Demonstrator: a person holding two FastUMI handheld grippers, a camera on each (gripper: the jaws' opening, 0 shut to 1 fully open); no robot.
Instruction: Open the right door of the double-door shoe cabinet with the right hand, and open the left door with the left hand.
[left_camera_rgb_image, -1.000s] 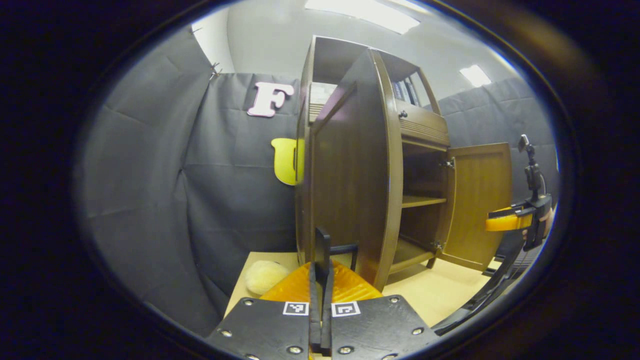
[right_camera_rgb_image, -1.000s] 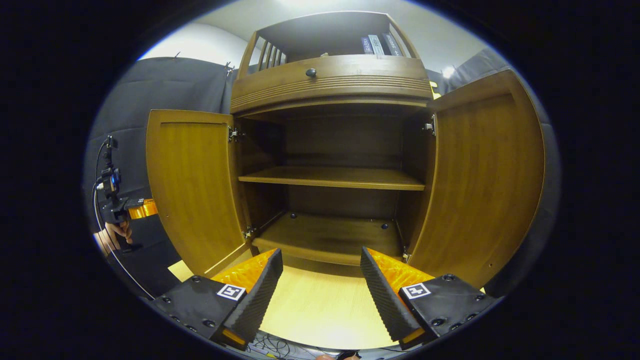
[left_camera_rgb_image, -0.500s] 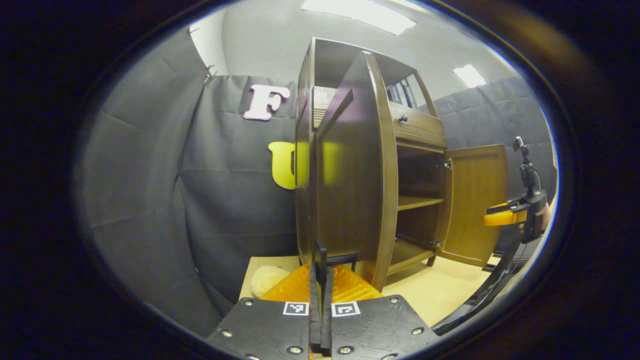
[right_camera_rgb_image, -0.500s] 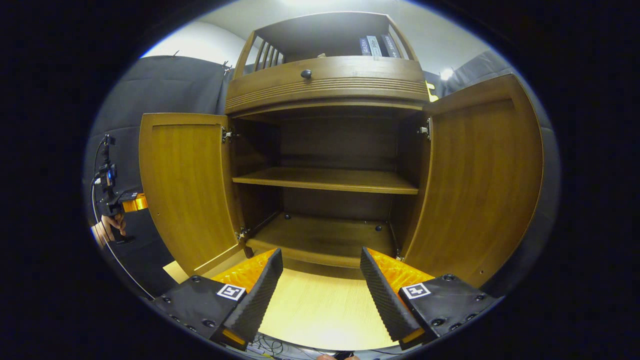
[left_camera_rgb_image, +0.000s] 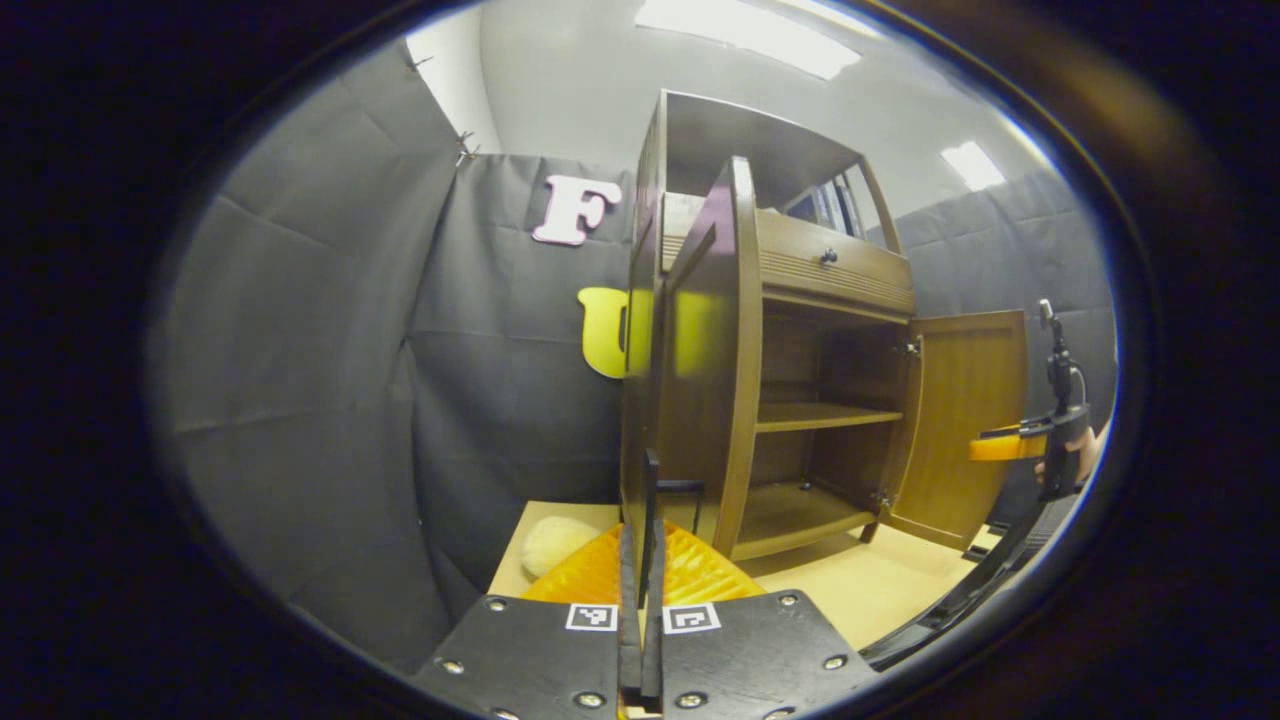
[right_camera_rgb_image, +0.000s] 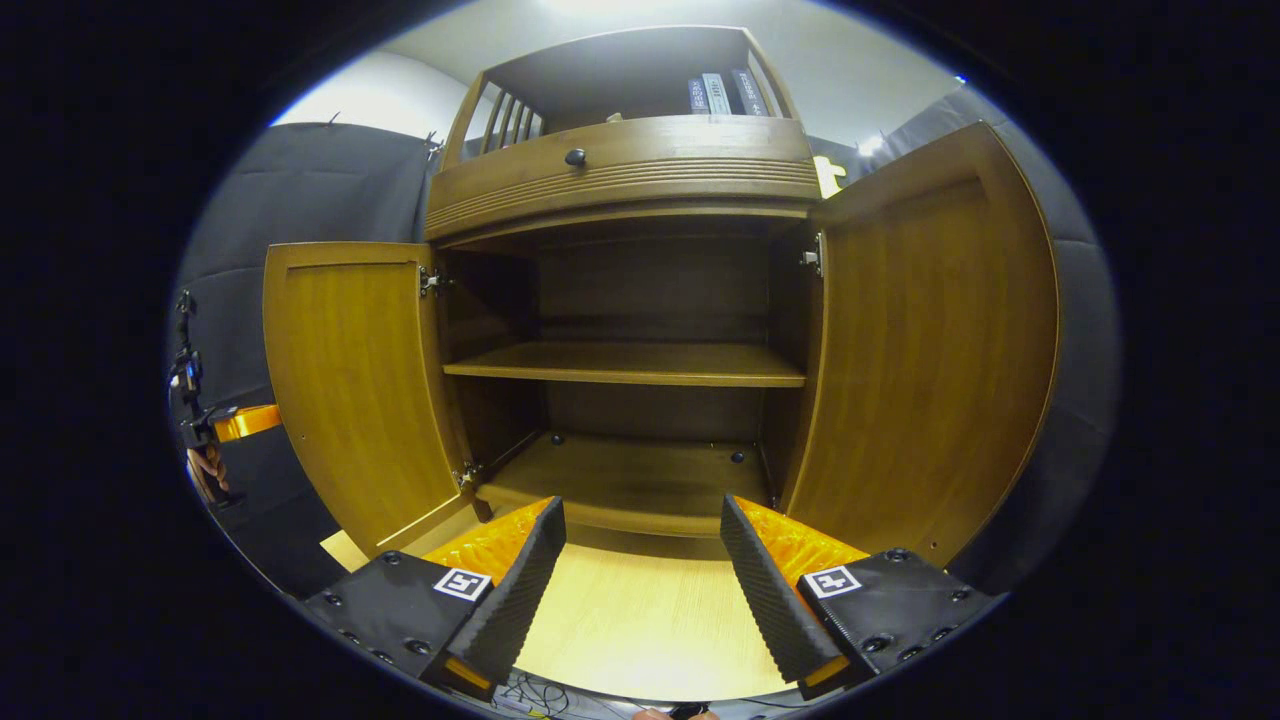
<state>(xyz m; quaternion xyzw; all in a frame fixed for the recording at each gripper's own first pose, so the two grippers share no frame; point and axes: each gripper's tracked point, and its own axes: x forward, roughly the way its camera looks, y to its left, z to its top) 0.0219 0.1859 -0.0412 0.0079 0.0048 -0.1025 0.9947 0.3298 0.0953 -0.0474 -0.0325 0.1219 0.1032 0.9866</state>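
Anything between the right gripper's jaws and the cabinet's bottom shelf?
No. In the right gripper view, just bare tabletop lies between the open right gripper and the bottom shelf.

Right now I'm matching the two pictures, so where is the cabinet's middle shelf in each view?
Left gripper view: the middle shelf shows right of centre, seen at a slant behind the edge-on left door.
Right gripper view: the middle shelf runs across the centre, between both open doors.
Shared landmark: the dark drawer knob above the opening.
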